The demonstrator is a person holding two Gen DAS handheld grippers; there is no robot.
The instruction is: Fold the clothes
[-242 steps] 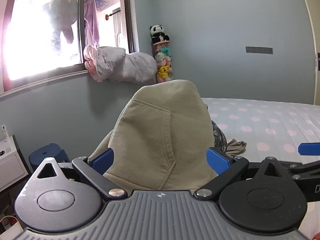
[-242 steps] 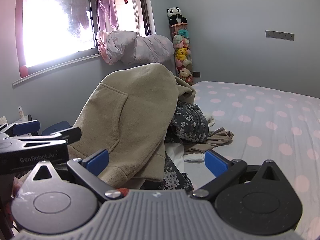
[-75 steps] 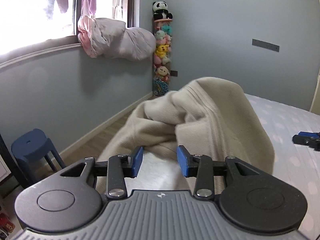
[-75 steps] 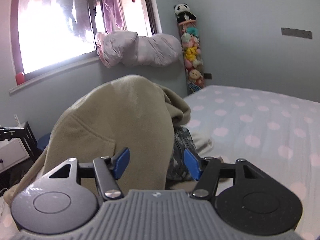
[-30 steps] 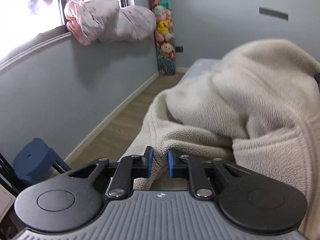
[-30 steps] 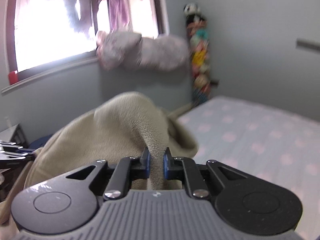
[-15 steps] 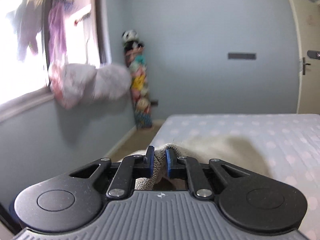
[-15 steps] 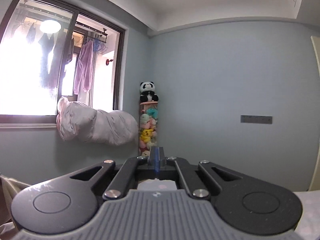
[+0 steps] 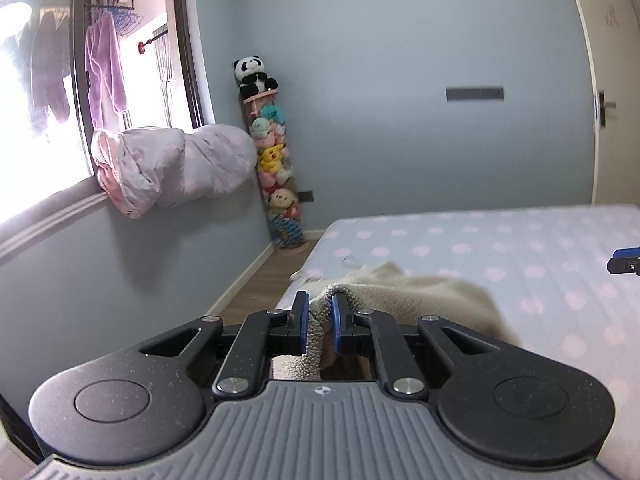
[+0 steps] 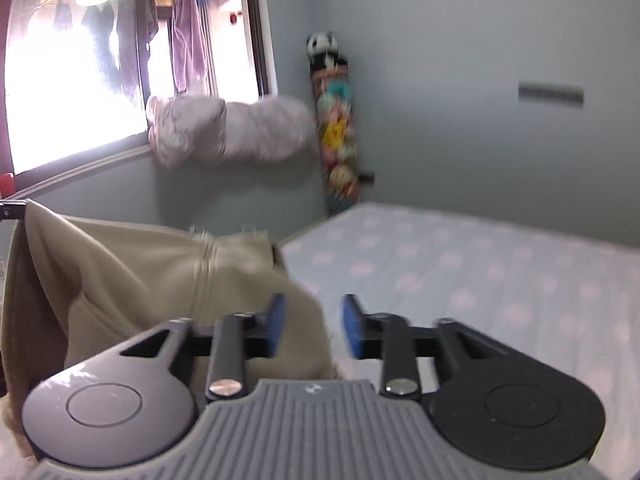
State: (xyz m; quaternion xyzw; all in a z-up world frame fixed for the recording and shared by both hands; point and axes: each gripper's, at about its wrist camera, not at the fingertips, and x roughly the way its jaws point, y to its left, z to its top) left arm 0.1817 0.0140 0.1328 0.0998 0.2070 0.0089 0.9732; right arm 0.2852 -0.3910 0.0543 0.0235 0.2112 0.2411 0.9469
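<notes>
Two blue pads of the left gripper (image 9: 320, 312) pinch a fleecy edge of the beige garment (image 9: 420, 292), which trails onto the polka-dot bed (image 9: 500, 248). From the right wrist, the right gripper (image 10: 314, 326) stands parted and empty, the garment draped just left.

Parted right tongs (image 10: 313, 326) hover at beige garment (image 10: 140, 280) edge above dotted bed (image 10: 480, 272).
</notes>
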